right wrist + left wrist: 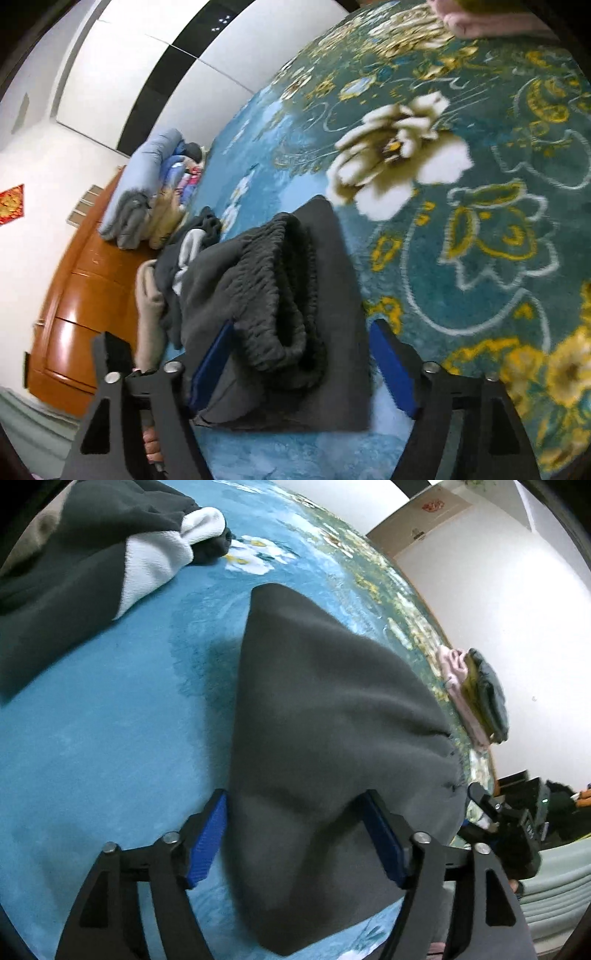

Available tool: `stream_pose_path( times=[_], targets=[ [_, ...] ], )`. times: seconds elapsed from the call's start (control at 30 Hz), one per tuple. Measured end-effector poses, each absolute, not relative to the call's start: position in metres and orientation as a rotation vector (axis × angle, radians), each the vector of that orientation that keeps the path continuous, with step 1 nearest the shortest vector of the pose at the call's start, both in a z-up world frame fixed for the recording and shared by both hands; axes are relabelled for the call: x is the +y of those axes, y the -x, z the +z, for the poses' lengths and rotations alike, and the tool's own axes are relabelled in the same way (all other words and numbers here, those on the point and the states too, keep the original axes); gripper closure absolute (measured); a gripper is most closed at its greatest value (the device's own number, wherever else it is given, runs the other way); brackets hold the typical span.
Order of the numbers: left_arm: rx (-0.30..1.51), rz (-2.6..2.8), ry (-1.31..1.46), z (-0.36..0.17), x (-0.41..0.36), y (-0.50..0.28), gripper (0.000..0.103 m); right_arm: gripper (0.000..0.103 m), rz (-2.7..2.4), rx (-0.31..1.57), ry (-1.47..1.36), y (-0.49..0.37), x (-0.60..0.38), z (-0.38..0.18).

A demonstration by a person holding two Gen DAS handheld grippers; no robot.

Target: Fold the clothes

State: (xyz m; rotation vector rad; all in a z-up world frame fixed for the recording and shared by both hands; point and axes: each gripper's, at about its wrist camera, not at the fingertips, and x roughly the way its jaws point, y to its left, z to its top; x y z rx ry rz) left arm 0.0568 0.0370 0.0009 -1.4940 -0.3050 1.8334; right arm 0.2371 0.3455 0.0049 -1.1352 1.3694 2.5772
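Note:
A dark grey fleece garment [325, 738] lies folded on the blue floral bedspread [110, 738]. My left gripper [295, 834] is open, its blue pads on either side of the near part of the garment. In the right wrist view the same garment [288, 295] shows its gathered elastic waistband [288, 314] on top. My right gripper [303, 365] is open, its jaws straddling the waistband end. Whether the pads touch the cloth I cannot tell.
A grey-and-white garment [92, 565] lies crumpled at the far left of the bed. A folded stack of pink, yellow and dark clothes [476, 698] sits at the bed's right edge. Folded quilts [147, 192] and an orange wooden headboard [74, 295] lie beyond the garment.

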Motion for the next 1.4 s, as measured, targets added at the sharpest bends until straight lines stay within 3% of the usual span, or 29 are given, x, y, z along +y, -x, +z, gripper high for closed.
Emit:
stream_pose_path(
  times=[0.13, 0.37, 0.5, 0.57, 0.67, 0.73, 0.8, 1.1, 1.4],
  targets=[
    [-0.416, 1.763, 1.518, -0.013, 0.032, -0.052, 0.017, 0.013, 2.580, 1.417, 1.174, -0.221, 0.345, -0.005],
    [-0.591, 1.685, 1.563, -0.021, 0.021, -0.042, 0.018, 0.013, 2.576, 1.473, 1.176, -0.208, 0.345, -0.016],
    [-0.562, 1.694, 1.519, -0.013, 0.027, -0.044, 0.019, 0.012, 2.574, 1.496, 1.167, -0.204, 0.347, -0.015],
    [-0.515, 1.705, 1.506, -0.008, 0.033, -0.047, 0.023, 0.014, 2.571, 1.510, 1.161, -0.202, 0.347, -0.015],
    [-0.492, 1.716, 1.485, -0.002, 0.037, -0.047, 0.041, 0.028, 2.568, 1.533, 1.153, -0.201, 0.349, -0.013],
    [-0.481, 1.719, 1.467, 0.002, 0.038, -0.047, 0.046, 0.040, 2.580, 1.539, 1.150, -0.203, 0.349, -0.009],
    [-0.469, 1.716, 1.441, 0.007, 0.039, -0.050, 0.051, 0.045, 2.616, 1.512, 1.156, -0.205, 0.347, -0.002],
    [-0.392, 1.679, 1.321, 0.041, 0.059, -0.058, 0.052, 0.049, 2.729, 1.419, 1.102, -0.219, 0.352, 0.031],
    [-0.272, 1.522, 1.188, 0.100, 0.178, -0.057, 0.052, 0.050, 2.738, 1.326, 0.898, -0.261, 0.432, 0.089]
  ],
)
